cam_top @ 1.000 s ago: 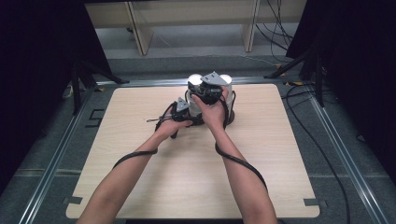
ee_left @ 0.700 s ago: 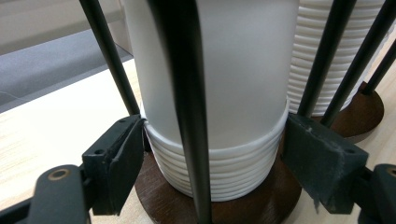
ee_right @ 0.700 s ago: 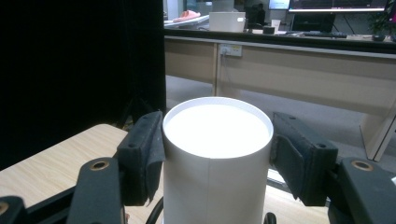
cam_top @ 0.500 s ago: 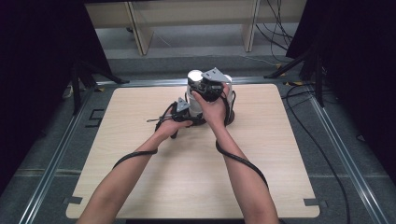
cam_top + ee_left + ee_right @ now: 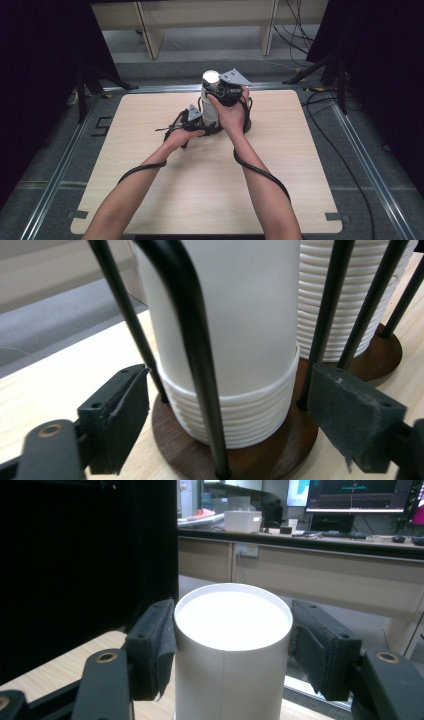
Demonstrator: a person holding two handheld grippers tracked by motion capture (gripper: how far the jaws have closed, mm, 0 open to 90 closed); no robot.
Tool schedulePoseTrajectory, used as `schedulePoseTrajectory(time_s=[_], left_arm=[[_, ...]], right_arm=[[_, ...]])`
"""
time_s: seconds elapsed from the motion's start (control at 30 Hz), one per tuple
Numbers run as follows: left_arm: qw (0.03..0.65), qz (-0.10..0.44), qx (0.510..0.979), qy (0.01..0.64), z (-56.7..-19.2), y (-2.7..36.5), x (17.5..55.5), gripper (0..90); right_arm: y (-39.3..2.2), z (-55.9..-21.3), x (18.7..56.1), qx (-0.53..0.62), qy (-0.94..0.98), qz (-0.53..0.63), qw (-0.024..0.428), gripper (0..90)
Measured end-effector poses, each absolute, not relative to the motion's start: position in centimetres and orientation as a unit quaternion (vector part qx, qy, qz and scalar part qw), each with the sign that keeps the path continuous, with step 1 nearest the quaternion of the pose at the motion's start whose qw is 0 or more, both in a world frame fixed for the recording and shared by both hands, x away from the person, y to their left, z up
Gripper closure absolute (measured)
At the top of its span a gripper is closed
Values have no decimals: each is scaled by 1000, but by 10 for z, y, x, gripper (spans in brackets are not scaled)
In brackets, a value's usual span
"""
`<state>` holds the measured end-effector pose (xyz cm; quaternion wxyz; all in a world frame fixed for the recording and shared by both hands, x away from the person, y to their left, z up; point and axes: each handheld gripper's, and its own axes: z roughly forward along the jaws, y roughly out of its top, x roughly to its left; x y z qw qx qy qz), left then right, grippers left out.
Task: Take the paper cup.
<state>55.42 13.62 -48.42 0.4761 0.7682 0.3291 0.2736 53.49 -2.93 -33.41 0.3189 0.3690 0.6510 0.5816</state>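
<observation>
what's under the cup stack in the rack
A round brown wooden base sits under the cup stack, with black rods rising from it. Beneath is the table. The base's centre is covered.

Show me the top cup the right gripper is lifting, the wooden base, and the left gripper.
top cup (image 5: 232,620), right gripper view, its upturned bottom
wooden base (image 5: 260,455), left gripper view, front rim
left gripper (image 5: 227,405), left gripper view, between its jaws

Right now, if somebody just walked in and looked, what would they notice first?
Probably the white paper cup, upside down between the pads of the right tool at the far middle of the table. Next, the stack of white cups low in a black wire holder on a round brown base, with the left tool open around it, its jaws having just been opening.
</observation>
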Motion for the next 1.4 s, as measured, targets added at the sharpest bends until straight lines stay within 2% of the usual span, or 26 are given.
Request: schedulePoseTrajectory(time_s=[0.1,0.13,0.43,0.8,1.4], left_arm=[[473,280,768,328,-481,142,548,139],[474,282,768,326,-480,144,545,135],[490,282,767,302,-469,164,516,115],[529,295,745,280,-455,180,482,100],[538,297,736,285,-459,203,426,99]], right_arm=[[-32,-330,532,358,650,583,331,372],[-32,-328,529,365,650,586,318,372],[-36,-321,512,340,654,591,327,372],[-42,-322,492,332,661,598,310,372],[-63,-335,447,320,663,616,282,372]])
